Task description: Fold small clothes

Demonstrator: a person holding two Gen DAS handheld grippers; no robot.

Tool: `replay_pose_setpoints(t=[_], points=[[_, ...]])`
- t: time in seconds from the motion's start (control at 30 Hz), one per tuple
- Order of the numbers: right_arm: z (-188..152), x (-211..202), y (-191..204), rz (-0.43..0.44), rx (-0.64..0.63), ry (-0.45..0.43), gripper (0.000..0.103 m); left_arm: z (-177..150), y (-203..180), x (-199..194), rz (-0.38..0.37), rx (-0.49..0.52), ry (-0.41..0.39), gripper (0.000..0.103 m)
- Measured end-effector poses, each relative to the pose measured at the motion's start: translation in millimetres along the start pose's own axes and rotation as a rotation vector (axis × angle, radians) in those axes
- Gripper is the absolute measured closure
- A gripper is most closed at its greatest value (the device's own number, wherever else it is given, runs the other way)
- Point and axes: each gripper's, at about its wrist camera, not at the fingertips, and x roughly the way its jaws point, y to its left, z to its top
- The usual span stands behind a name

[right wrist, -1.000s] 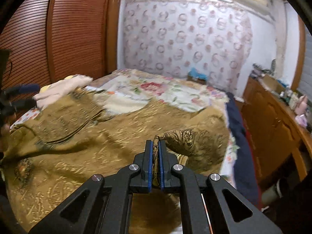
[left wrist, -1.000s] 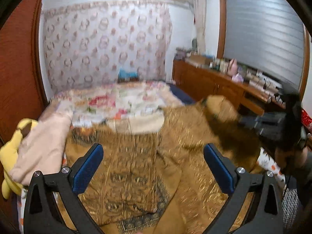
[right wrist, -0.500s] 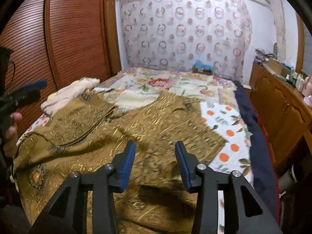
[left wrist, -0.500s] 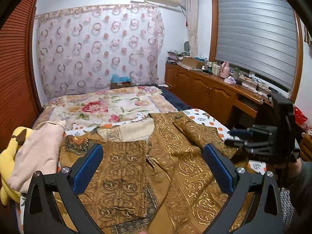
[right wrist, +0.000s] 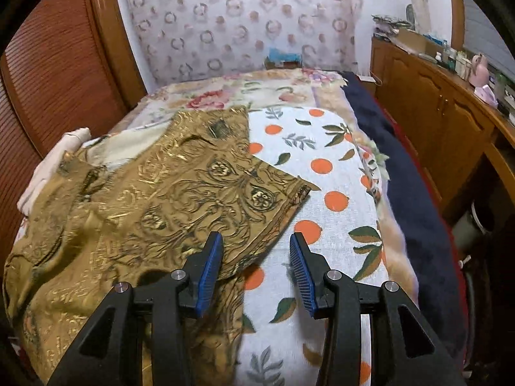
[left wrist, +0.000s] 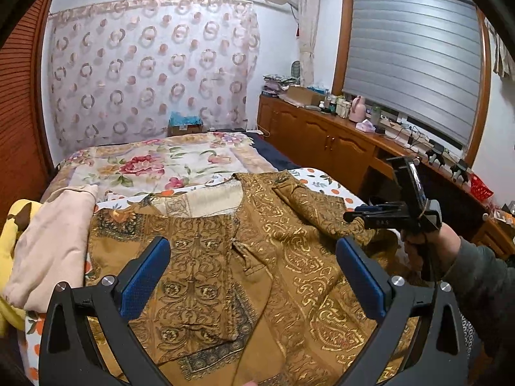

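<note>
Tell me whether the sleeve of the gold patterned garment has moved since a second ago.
Yes. The gold patterned garment's sleeve was bunched in the right claw; now it lies flat, beside the orange-dotted sheet.

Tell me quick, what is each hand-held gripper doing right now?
Left hand-held gripper: open, holding nothing, above the gold garment.
Right hand-held gripper: open, just released, nothing between its jaws.

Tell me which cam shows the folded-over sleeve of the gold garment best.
Right wrist. The sleeve lies flat across the garment, its cuff edge sharp against the orange-print sheet, just ahead of the open right gripper. The left wrist view shows the same sleeve smaller and foreshortened, its end partly hidden behind the right gripper.
</note>
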Motion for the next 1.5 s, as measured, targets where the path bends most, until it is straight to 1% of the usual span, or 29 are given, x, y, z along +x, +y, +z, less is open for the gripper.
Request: replay_pose_setpoints(t=[0.07, 0.17, 0.2, 0.23, 0.3, 0.37, 0.47, 0.57, 0.63, 0.7, 0.77, 0.83, 0.87, 0.9, 0.93, 0.97, 1.03, 1.13, 1.2, 1.3, 1.4, 1.5], points=[[4, 6, 3, 0.005, -0.007, 0.017, 0.058, -2, 2, -2, -0.001, -0.003, 0.002, 0.000], [9, 11, 8, -0.012, -0.042, 0.019, 0.058, -6, 5, -6, 0.002, -0.007, 0.007, 0.000], [9, 13, 9, -0.015, -0.050, 0.020, 0.065, -7, 8, -7, 0.006, -0.009, 0.008, 0.000], [10, 14, 10, -0.014, -0.063, 0.022, 0.069, -8, 9, -7, 0.009, -0.011, 0.010, 0.000], [13, 17, 14, -0.008, -0.088, 0.029, 0.087, -10, 12, -7, 0.015, -0.015, 0.013, 0.000], [17, 21, 16, 0.009, -0.105, 0.029, 0.096, -13, 15, -8, 0.020, -0.021, 0.016, 0.000], [23, 12, 22, 0.008, -0.122, -0.022, 0.098, -19, 21, -8, 0.031, -0.030, 0.023, 0.000], [34, -11, 38, 0.056, -0.144, -0.108, 0.098, -20, 28, -7, 0.034, -0.043, 0.028, 0.000], [39, -22, 53, 0.078, -0.179, -0.141, 0.098, -20, 32, -7, 0.037, -0.049, 0.031, 0.000], [43, -30, 73, 0.113, -0.224, -0.159, 0.098, -19, 36, -8, 0.042, -0.053, 0.031, 0.000], [46, -32, 89, 0.147, -0.257, -0.160, 0.098, -20, 36, -9, 0.044, -0.055, 0.027, 0.000], [49, -34, 107, 0.200, -0.284, -0.164, 0.098, -20, 39, -11, 0.047, -0.059, 0.021, 0.000], [50, -34, 111, 0.224, -0.298, -0.159, 0.096, -20, 40, -11, 0.047, -0.061, 0.020, 0.000], [50, -33, 116, 0.230, -0.311, -0.150, 0.087, -20, 41, -12, 0.048, -0.064, 0.020, 0.000], [50, -30, 121, 0.228, -0.327, -0.136, 0.080, -20, 43, -12, 0.048, -0.066, 0.021, 0.000], [49, -27, 124, 0.221, -0.334, -0.131, 0.069, -20, 45, -12, 0.050, -0.068, 0.023, 0.000], [47, -25, 124, 0.192, -0.336, -0.140, 0.067, -20, 47, -12, 0.058, -0.063, 0.031, 0.000], [46, -17, 121, 0.158, -0.334, -0.130, 0.064, -20, 52, -11, 0.069, -0.066, 0.042, 0.000], [44, -15, 114, 0.140, -0.322, -0.122, 0.056, -22, 56, -11, 0.076, -0.070, 0.040, 0.000], [39, -12, 110, 0.118, -0.320, -0.087, 0.054, -25, 64, -11, 0.082, -0.083, 0.041, 0.000], [32, 1, 106, 0.089, -0.322, -0.038, 0.054, -27, 73, -9, 0.102, -0.095, 0.048, 0.000], [29, 11, 103, 0.092, -0.304, -0.017, 0.054, -27, 84, -9, 0.125, -0.105, 0.051, 0.000]])
